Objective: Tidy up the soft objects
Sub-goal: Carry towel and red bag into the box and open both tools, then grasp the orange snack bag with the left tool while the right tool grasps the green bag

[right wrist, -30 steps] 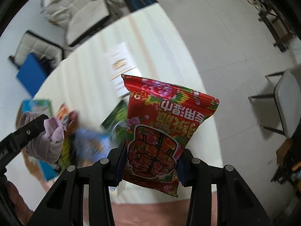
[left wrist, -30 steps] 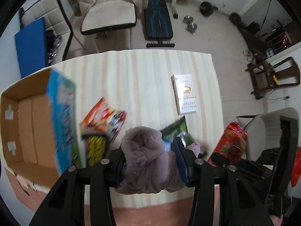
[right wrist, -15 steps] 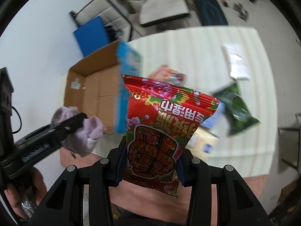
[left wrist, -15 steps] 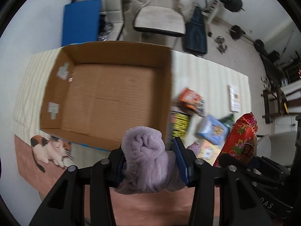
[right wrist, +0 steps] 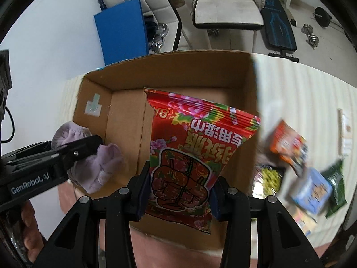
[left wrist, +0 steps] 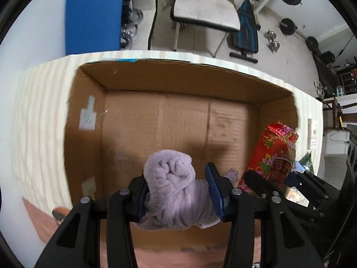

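Note:
My left gripper (left wrist: 177,192) is shut on a bunched lilac towel (left wrist: 174,192) and holds it over the near wall of an open cardboard box (left wrist: 178,82). The towel also shows in the right wrist view (right wrist: 96,167), at the box's (right wrist: 169,71) near-left corner. My right gripper (right wrist: 178,192) is shut on a red flowered wet-wipe pack (right wrist: 191,151), held upright over the box's near edge. That pack shows in the left wrist view (left wrist: 274,154) at the box's right side. The box floor in view is bare.
The box sits on a striped tablecloth (left wrist: 38,116). To its right lie several snack packs: an orange one (right wrist: 287,147), a blue one (right wrist: 312,189), a green one (right wrist: 337,178). Beyond the table are a blue panel (left wrist: 93,15), a chair (left wrist: 205,11) and gym weights.
Both grippers have swung left from over the scattered packs to over the open box, each still holding its item. The box now fills both views.

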### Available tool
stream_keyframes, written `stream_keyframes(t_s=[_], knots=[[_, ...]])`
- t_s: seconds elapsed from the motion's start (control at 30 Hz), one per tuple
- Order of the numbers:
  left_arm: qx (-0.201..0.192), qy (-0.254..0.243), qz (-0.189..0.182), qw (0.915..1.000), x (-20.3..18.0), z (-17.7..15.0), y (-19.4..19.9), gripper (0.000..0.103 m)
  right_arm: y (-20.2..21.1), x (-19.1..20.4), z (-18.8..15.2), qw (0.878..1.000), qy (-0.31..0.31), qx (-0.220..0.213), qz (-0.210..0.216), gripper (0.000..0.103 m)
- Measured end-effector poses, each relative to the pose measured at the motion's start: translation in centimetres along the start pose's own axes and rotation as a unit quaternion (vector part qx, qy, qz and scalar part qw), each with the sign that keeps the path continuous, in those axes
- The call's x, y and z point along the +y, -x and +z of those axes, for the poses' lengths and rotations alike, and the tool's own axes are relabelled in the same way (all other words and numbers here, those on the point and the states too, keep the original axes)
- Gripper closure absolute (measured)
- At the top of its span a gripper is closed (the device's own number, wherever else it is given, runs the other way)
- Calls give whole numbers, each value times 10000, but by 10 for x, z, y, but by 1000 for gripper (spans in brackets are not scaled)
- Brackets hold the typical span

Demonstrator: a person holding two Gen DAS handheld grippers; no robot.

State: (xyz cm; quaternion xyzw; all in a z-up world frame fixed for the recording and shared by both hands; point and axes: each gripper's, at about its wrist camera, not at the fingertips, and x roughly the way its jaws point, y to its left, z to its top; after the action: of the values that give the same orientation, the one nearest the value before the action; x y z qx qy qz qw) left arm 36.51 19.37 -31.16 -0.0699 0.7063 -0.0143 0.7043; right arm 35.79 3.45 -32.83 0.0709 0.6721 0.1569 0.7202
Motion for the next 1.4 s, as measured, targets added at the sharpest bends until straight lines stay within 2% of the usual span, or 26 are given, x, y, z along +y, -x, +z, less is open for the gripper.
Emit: stream_keyframes(t_s=[0.13, 0.33, 0.53, 0.57, 0.6, 0.63, 0.67, 0.73, 0.87, 0.97, 1.07, 1.23, 1.4], knots=[[242, -132, -72, 9996, 12, 25, -32, 60, -42, 4, 28, 9996, 26, 206, -207, 57], [390, -260, -134, 9988, 19, 46, -59, 58, -78, 7, 48, 9975, 165, 406, -548, 56], [367, -327, -203, 9986, 17, 53, -61, 45, -94, 9, 61, 9952, 285, 480, -807, 54], [350, -354, -213, 9985, 17, 54, -61, 38, -94, 10, 63, 9946, 308, 493, -863, 51], [334, -386, -187, 9985, 17, 54, -59, 32, -94, 11, 64, 9945, 310, 489, -878, 35], [313, -402, -150, 9986, 18, 54, -58, 20, -93, 11, 66, 9946, 292, 477, -879, 13], [260, -410, -143, 9987, 19, 53, -55, 13, -91, 11, 67, 9951, 281, 449, -834, 7], [165, -383, -61, 9991, 21, 51, -51, 12, -89, 14, 70, 9951, 274, 409, -856, 6], [-124, -338, 212, 9991, 26, 43, -37, 5, -77, 13, 68, 9945, 175, 378, -957, 5], [-329, -327, 366, 9983, 28, 31, -25, 5, -66, 14, 59, 9944, 53, 321, -1001, 0], [-524, -290, 417, 9973, 30, 15, -13, 5, -53, 14, 45, 9953, -154, 218, -926, 0], [-818, -314, 533, 9947, 28, -16, 7, 5, -35, 21, 14, 9941, -264, 112, -1047, 0], [-1110, -299, 559, 9918, 26, -47, 26, 5, -16, 30, -14, 9936, -221, -102, -1101, 0]])
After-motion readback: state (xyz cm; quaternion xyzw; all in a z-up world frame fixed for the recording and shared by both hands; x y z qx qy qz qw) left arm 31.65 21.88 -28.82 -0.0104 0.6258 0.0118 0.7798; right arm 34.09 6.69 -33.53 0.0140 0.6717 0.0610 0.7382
